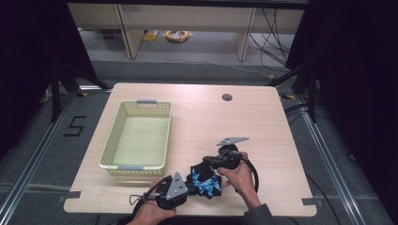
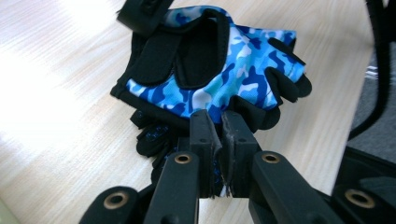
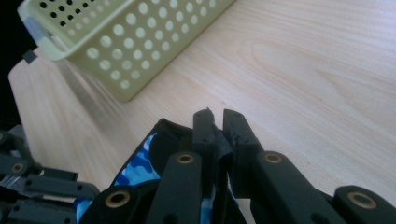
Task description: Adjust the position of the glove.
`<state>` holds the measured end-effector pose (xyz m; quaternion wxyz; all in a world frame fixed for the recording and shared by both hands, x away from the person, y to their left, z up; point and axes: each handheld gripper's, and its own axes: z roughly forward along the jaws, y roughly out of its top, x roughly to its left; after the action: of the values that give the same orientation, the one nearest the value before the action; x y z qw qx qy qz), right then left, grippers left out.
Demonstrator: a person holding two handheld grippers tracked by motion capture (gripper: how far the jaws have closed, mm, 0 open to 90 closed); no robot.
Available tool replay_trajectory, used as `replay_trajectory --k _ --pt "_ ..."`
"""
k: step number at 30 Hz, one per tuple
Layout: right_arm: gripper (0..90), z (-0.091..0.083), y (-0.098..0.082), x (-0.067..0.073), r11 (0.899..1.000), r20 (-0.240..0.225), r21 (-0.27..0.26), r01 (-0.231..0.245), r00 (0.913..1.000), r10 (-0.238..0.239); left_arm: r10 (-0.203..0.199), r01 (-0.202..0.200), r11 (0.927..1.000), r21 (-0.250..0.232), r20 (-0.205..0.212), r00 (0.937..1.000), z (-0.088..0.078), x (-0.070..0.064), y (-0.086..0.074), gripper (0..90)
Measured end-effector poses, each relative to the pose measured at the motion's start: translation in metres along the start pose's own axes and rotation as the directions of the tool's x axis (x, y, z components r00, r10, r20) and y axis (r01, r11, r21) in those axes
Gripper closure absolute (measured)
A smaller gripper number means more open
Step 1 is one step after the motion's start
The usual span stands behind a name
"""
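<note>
1. Left gripper (image 1: 187, 188), at the near desk (image 1: 263, 126) edge: fingers (image 2: 204, 135) pinched on the glove's (image 1: 205, 183) hem.
2. Right gripper (image 1: 210, 163), just beyond: fingers (image 3: 205, 135) clamped on the black cuff.
3. Glove sits between both, near the front edge.
4. Risk: thin edge grips; uneven pulling could slip the fabric free.
5. Basket (image 1: 162, 136) beyond, left; glove could snag its rim.

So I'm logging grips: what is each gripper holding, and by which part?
Both hold the blue camo glove. The left gripper pinches its finger-side edge; the right gripper pinches its black edge, which part I cannot tell.
</note>
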<state>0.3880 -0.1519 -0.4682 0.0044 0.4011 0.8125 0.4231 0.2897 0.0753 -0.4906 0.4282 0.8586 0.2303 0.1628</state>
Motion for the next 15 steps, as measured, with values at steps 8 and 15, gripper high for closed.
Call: replay_trajectory --k 8,15 --pt "85.1 -0.021 -0.005 0.011 0.998 -0.011 -0.056 -0.030 0.9995 0.030 0.016 -0.016 0.9998 -0.008 0.025 0.9996 -0.013 0.014 0.007 83.5" --pt "85.7 -0.034 -0.024 0.020 0.992 -0.003 -0.106 -0.068 0.9977 0.068 0.061 -0.063 0.9977 0.026 0.058 0.9964 -0.008 0.029 0.009 83.7"
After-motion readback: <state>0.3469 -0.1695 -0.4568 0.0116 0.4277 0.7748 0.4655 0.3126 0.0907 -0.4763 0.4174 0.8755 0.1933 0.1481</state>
